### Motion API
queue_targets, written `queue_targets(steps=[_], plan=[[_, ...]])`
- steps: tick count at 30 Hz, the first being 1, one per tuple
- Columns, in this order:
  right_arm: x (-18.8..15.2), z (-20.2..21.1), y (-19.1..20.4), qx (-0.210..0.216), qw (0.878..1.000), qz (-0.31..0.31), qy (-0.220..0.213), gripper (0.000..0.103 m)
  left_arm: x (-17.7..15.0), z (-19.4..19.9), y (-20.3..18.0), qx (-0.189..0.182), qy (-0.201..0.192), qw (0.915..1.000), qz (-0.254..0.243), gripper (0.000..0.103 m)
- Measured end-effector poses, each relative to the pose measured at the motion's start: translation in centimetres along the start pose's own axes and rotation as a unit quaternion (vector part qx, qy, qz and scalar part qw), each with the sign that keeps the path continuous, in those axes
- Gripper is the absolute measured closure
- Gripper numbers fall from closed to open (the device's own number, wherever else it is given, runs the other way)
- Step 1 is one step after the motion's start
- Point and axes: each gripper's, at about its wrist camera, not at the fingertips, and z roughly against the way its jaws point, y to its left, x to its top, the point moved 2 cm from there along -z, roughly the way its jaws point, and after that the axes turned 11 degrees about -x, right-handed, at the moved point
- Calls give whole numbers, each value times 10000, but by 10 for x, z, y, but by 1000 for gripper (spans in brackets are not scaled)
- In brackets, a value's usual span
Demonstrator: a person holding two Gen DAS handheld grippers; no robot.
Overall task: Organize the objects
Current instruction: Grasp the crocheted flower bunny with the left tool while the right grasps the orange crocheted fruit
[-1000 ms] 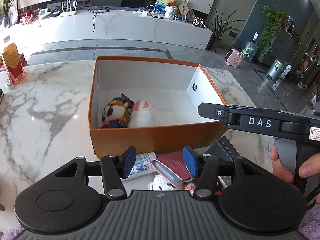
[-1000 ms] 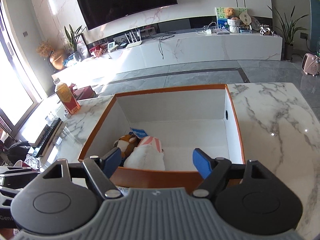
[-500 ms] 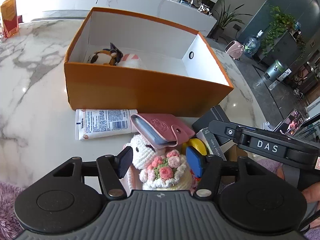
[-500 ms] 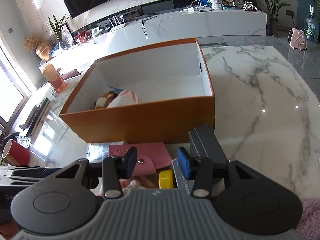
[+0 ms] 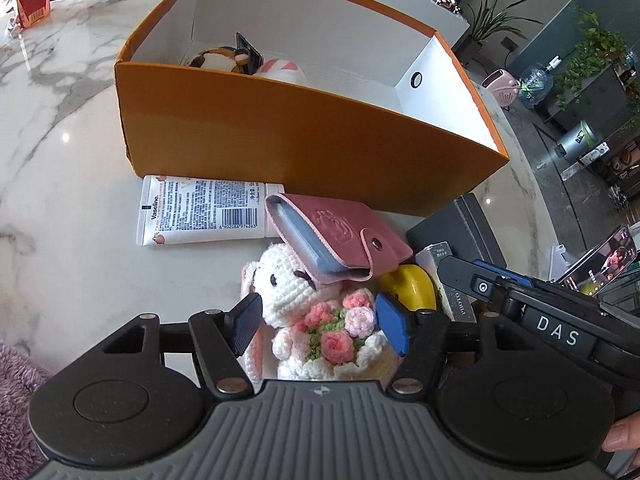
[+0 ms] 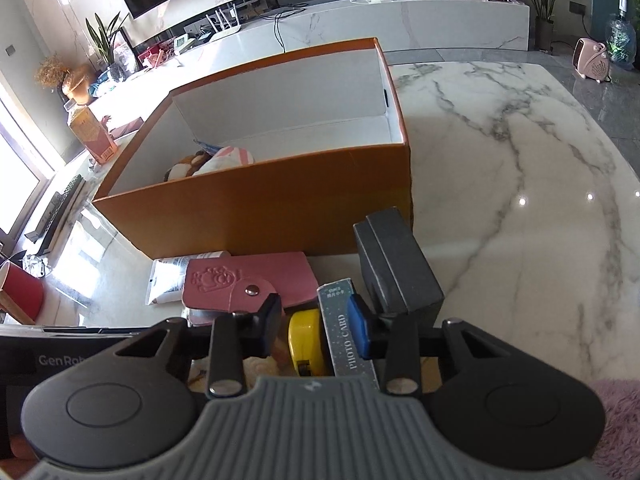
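In front of the orange box (image 5: 304, 136) lies a pile of objects. My left gripper (image 5: 320, 326) hangs low over a white crochet bunny (image 5: 292, 280) with a pink bouquet. Its jaws straddle the toy and are opening, the pads clear of it. My right gripper (image 6: 316, 326) has a yellow object (image 6: 306, 334) and a slim photo-card box (image 6: 346, 332) between its closing jaws. The right pad is at the card box, while the left pad is still apart. A pink card holder (image 5: 340, 240) rests on the bunny's head.
A Vaseline tube (image 5: 200, 210) lies against the box front. A dark grey case (image 6: 396, 268) stands to the right of the pile. Two plush toys (image 5: 224, 58) lie inside the box. A phone (image 5: 600, 256) is propped at the right, and a red cup (image 6: 20, 292) stands at the left.
Both grippers have dropped from above the box to the pile in front of it. The right jaws have narrowed around the yellow object and card box. The left jaws have widened.
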Motion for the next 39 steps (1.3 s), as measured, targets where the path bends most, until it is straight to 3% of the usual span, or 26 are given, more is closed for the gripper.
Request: queue_targets(steps=[3, 6, 9, 17, 22, 28, 35, 37, 39], plan=[[0, -1, -2, 9, 10000, -13, 29, 66, 0, 2, -2, 102, 62, 9999, 41, 29], [0, -1, -4, 38, 10000, -37, 37, 68, -1, 3, -5, 78, 229, 9997, 91, 21], [-2, -2, -4, 55, 9999, 2, 87, 71, -5, -6, -6, 31, 431, 9989, 156, 20], [-10, 3, -7, 84, 9998, 52, 158, 76, -10, -23, 1, 19, 527, 9981, 324, 19], [-17, 12, -7, 112, 9996, 156, 203, 79, -14, -20, 3, -42, 496, 9982, 346, 29], [-34, 24, 4, 223, 9983, 471, 251, 80, -22, 1, 4, 312, 513, 9981, -140, 33], [-54, 9, 25, -70, 9945, 928, 471, 78, -34, 14, 1, 572, 663, 9931, -777, 33], [-55, 9, 30, -186, 9933, 1075, 385, 71, -35, 16, 4, 577, 657, 9931, -780, 33], [-56, 8, 35, -460, 9909, 1228, 313, 57, -36, 20, 5, 599, 635, 9930, -790, 33]])
